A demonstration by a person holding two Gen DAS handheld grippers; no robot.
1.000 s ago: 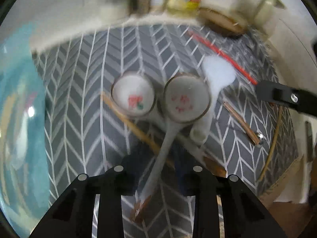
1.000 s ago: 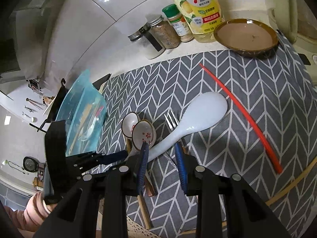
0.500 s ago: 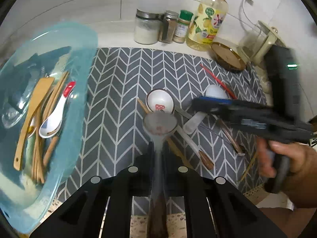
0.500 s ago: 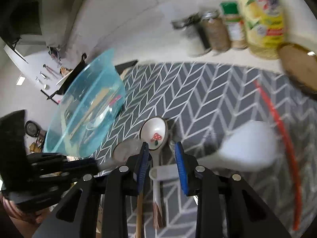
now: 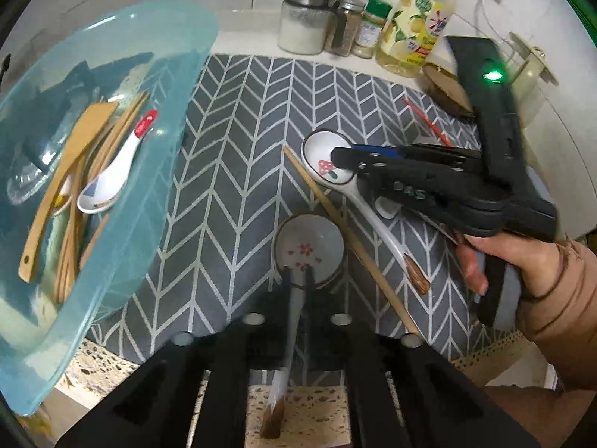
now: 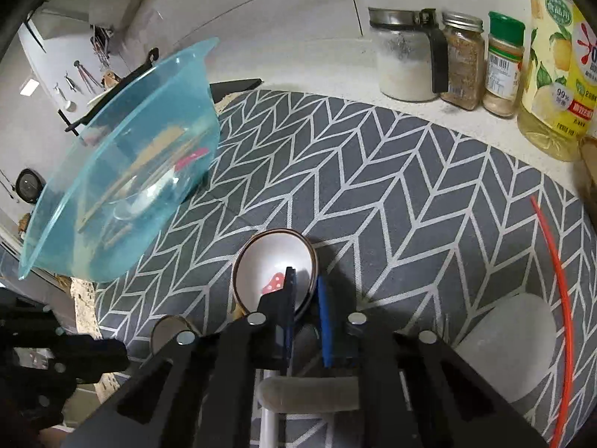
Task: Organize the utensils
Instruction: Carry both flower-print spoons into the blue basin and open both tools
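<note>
Utensils split between basin and mat. Teal plastic basin (image 5: 112,142) at the mat's left edge holds a wooden spatula (image 5: 63,183), chopsticks and a red-tipped white spoon (image 5: 112,179). Grey chevron mat (image 5: 238,149) carries the rest: white rice paddle (image 6: 507,339), red chopstick (image 6: 559,283), bamboo chopstick (image 5: 347,231), two ceramic spoons. Right gripper (image 6: 304,291) sits over the mushroom-print spoon (image 6: 276,276), jaws closing around the neck where bowl meets handle; pad contact cannot be told. Left gripper (image 5: 296,276) has the cherry-blossom spoon (image 5: 309,250) by its handle, pads on both sides of it, jaws easing open. Spoon bowl points away from the camera, above the mat's near edge. Jars and a yellow detergent bottle (image 5: 418,22) line the back wall.
</note>
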